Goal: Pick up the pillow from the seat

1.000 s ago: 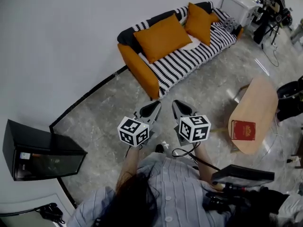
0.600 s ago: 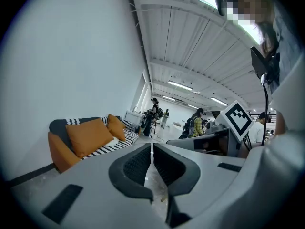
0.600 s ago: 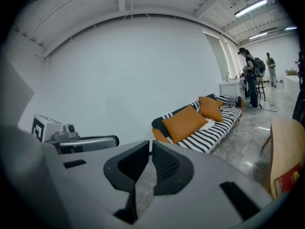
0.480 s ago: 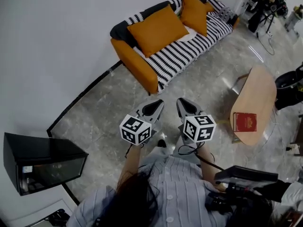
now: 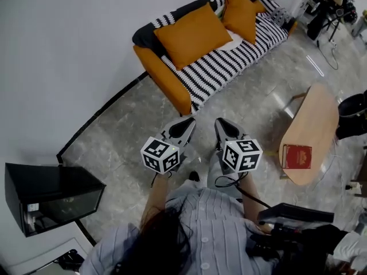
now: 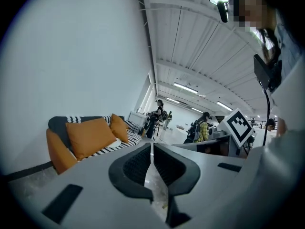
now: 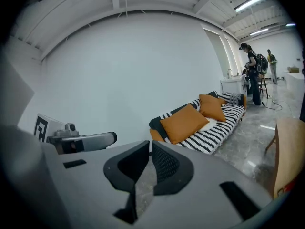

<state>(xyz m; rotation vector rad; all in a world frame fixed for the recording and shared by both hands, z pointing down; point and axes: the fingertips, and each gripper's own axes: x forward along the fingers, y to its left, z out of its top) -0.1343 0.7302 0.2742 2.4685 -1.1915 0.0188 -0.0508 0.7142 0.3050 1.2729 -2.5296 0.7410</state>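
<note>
Two orange pillows lean on the back of a sofa [image 5: 223, 67] with orange sides and a black-and-white striped seat, against the white wall. The larger pillow [image 5: 191, 34] sits at the sofa's left end, the smaller pillow [image 5: 239, 15] further right. Both show in the left gripper view [image 6: 90, 136] and the right gripper view [image 7: 184, 123]. My left gripper [image 5: 190, 121] and right gripper [image 5: 218, 123] hang side by side over the floor, well short of the sofa. Both are shut with nothing between the jaws.
A light wooden oval table [image 5: 310, 132] with a red book [image 5: 296, 156] stands to the right. A black box-shaped unit [image 5: 49, 199] sits at the lower left by the wall. White furniture, gear and people stand beyond the sofa's far end [image 7: 251, 75]. Grey marble floor [image 5: 114, 136] lies between.
The head view has shifted slightly; the sofa sits a little more to the left and nearer the top. Both grippers stay shut, side by side, in much the same place.
</note>
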